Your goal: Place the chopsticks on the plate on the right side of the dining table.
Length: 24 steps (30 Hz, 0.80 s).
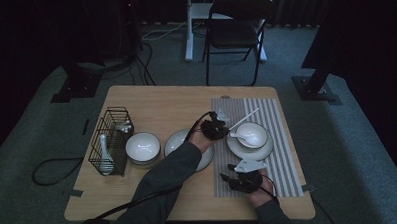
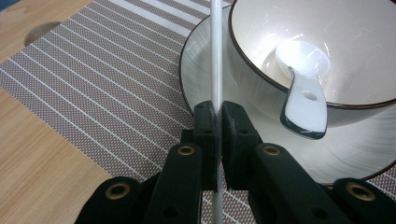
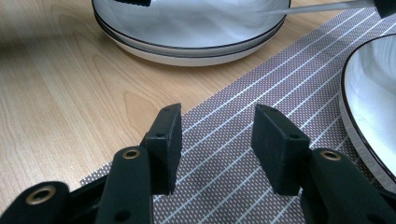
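The thin white chopstick (image 2: 215,51) is cut off at both frame edges; the left gripper (image 2: 218,109) clamps it beside the bowl (image 2: 355,42), which holds one white spoon (image 2: 303,88) and sits on a plate (image 2: 205,65) atop the striped mat (image 2: 102,79). The right gripper (image 3: 217,135) hovers unclenched, empty, over the mat.

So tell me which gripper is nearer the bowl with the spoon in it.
Left. The left gripper, shut on a thin white stick, sits just beside the bowl at its left rim. The right gripper hovers open over the striped mat, nearer the person.
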{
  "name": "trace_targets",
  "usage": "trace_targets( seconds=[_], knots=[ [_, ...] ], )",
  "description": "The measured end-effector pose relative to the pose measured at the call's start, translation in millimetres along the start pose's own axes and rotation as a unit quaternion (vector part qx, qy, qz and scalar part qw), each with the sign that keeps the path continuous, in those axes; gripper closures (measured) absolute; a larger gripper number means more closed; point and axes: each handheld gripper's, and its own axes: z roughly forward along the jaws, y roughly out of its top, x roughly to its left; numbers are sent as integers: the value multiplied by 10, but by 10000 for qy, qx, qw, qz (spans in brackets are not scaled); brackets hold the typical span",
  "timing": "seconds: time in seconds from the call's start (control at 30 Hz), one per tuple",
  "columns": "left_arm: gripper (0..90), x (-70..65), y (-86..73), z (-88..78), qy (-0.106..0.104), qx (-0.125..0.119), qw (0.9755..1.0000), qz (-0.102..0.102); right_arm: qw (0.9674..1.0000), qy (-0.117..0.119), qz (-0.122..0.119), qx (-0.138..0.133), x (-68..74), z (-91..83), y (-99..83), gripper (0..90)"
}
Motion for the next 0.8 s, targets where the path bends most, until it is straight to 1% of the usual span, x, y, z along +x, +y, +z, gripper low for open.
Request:
trace_targets(
  seconds=[0.17, 0.33, 0.43, 0.8],
  knots=[
    [860, -24, -3, 29, 6, 67, 10000, 56, 10000, -2, 3, -3, -4, 2, -3, 525],
    [860, -38, 8, 63, 22, 92, 9999, 52, 10000, -4, 1, -5, -3, 2, -3, 525],
    [860, -40, 21, 89, 31, 146, 9999, 68, 10000, 0, -6, -3, -4, 4, -4, 525],
    [860, -17, 38, 162, 28, 146, 9998, -99, 10000, 2, -3, -5, -6, 5, -6, 527]
  ],
)
